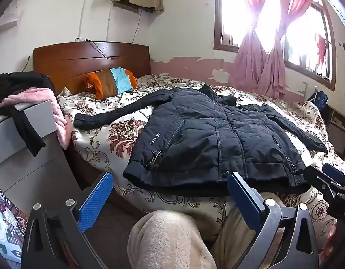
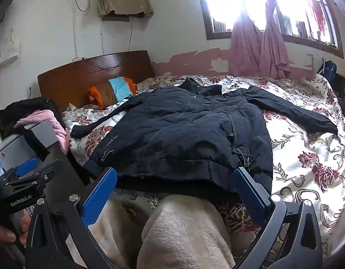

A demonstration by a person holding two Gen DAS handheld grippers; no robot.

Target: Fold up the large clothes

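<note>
Jacket (image 1: 217,136) first: I see it lying flat on the bed (image 1: 100,139), front up, dark navy, collar toward the far wall and hem at the near edge of the mattress. Both sleeves are spread out to the sides, one reaching toward the headboard (image 1: 91,60), the other toward the window side. The floral bedspread (image 2: 306,157) under it is rumpled, with bare stretches on both sides of the jacket, wider on the window side.

My left tool (image 1: 170,190) has its fingers wide apart and holds nothing; it sits short of the hem, above my fleece-covered knee (image 1: 172,242). My right tool (image 2: 175,188) is likewise spread and empty, pointed at the middle of the hem, just short of it. Each tool shows at the edge of the other's view, so they are side by side.

A striped pillow (image 1: 112,83) rests against the headboard. Beside the bed on my left stands a grey cabinet (image 1: 22,134) with a pink blanket (image 1: 49,103) and black clothes (image 1: 18,85) heaped on top, close to the mattress corner. Pink curtains (image 1: 259,67) are knotted in front of the bright window (image 1: 273,13); the wall paint beneath it is peeling. A cloth-covered box (image 2: 125,2) is mounted high on the wall.
</note>
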